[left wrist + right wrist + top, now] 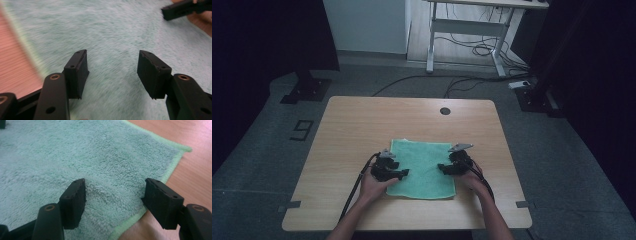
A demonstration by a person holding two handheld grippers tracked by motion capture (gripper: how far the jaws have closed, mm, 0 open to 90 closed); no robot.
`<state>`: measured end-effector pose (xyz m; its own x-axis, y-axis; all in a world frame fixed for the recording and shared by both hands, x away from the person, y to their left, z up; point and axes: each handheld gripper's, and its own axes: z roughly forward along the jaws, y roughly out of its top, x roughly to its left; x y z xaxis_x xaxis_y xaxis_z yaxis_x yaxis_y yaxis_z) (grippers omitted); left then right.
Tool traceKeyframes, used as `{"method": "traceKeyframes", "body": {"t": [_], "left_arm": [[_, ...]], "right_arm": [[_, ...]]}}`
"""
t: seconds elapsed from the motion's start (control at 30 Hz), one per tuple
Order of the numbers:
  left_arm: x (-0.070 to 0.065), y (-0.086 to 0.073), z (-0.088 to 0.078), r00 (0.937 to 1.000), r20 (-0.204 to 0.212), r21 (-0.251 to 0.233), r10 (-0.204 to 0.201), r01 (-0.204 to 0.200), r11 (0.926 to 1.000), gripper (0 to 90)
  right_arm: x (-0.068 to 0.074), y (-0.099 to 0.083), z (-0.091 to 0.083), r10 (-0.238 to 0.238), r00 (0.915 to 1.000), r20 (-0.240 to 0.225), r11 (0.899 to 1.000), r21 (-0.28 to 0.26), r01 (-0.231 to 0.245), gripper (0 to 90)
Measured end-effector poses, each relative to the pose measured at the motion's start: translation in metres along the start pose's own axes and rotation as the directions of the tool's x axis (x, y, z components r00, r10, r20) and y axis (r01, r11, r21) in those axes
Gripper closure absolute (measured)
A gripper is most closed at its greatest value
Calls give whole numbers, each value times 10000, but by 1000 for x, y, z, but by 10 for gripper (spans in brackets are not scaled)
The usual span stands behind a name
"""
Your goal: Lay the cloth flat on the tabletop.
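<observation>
The towel (pixel 75 152) between the jaws is fluffy green terry cloth with a stitched hem; the table (pixel 362 125) beside it is smooth, matt, light wood grain; both grippers' jaws look matt black plastic.

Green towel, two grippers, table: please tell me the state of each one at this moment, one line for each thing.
Green towel: spread flat on the table, not gripped.
Left gripper: open, jaws apart over the towel's left part.
Right gripper: open, jaws apart across the towel's edge.
Table: wooden top, bare around the towel.
</observation>
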<state>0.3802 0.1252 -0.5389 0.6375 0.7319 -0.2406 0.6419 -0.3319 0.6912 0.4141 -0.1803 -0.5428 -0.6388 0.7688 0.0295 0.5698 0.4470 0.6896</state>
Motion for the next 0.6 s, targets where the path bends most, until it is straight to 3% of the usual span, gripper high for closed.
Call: {"method": "traceKeyframes", "body": {"t": [0.1, 0.27, 0.47, 0.53, 0.6], "left_arm": [[5, -3, -10, 9999, -75, -165, -92, 90, 9998, 422], [5, -6, -16, 9998, -83, -45, 193, -194, 9998, 422], [-1, -11, -11, 9992, 179, 190, 364, -367, 9991, 420], [-1, -13, -10, 9992, 173, 149, 370, -372, 9992, 423], [-1, -13, -10, 9994, 201, 139, 281, -284, 9995, 421]], "right_arm": [[1, -2, -7, 87, 9998, 166, 9998, -156, -84, 320], [9, -9, -20, 502, 9987, -107, 9945, -920, -510, 318], [36, -22, -20, 167, 9982, -573, 9948, -997, -223, 303], [49, -26, -17, -235, 9966, -796, 9968, -781, 172, 296], [50, -27, -16, -359, 9962, -793, 9972, -687, 305, 289]]}}
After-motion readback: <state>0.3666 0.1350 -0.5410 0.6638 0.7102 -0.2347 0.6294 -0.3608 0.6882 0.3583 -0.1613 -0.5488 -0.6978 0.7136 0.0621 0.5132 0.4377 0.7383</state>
